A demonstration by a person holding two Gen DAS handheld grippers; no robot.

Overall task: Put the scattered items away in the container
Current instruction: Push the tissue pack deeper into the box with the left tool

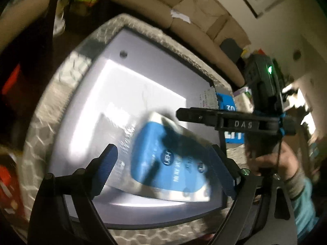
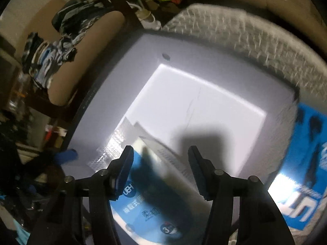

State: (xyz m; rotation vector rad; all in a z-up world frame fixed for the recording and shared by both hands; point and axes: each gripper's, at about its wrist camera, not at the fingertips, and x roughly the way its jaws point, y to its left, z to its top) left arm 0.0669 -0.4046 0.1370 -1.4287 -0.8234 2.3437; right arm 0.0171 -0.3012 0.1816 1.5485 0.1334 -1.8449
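On my left, I hold the left gripper (image 1: 161, 171) over the open grey plastic storage box (image 1: 114, 47), its blue-padded fingers (image 1: 107, 169) spread wide with nothing between them. Below that gap, on the bright box floor, lies the blue-and-white soft pack of tissues (image 1: 169, 167), blurred, so it may not be at rest. I judge I am hovering here because the pack belongs in this box and the spread jaws leave it free. Its long axis appears to run from the near wall up and away toward the box's far left corner, printed face up; in my left view the characters read tilted.

The box sits on a grey patterned cloth-covered table (image 1: 40, 130), which shows all round its rim.

Moving right, my right gripper (image 2: 161, 171) also looks down into the same box (image 2: 114, 94), fingers (image 2: 126, 167) held apart and gripping nothing. The tissue pack (image 2: 147, 214) fills the low centre of this view, under and just past the left finger, with a dark shadow across it. Whether that finger touches the pack I cannot tell.

Farthest right, outside the box wall on the cloth, lies a second blue printed packet (image 2: 302, 163), apart from the box. I judge it to be the next scattered item, and the right gripper, already open, is nearest to it.
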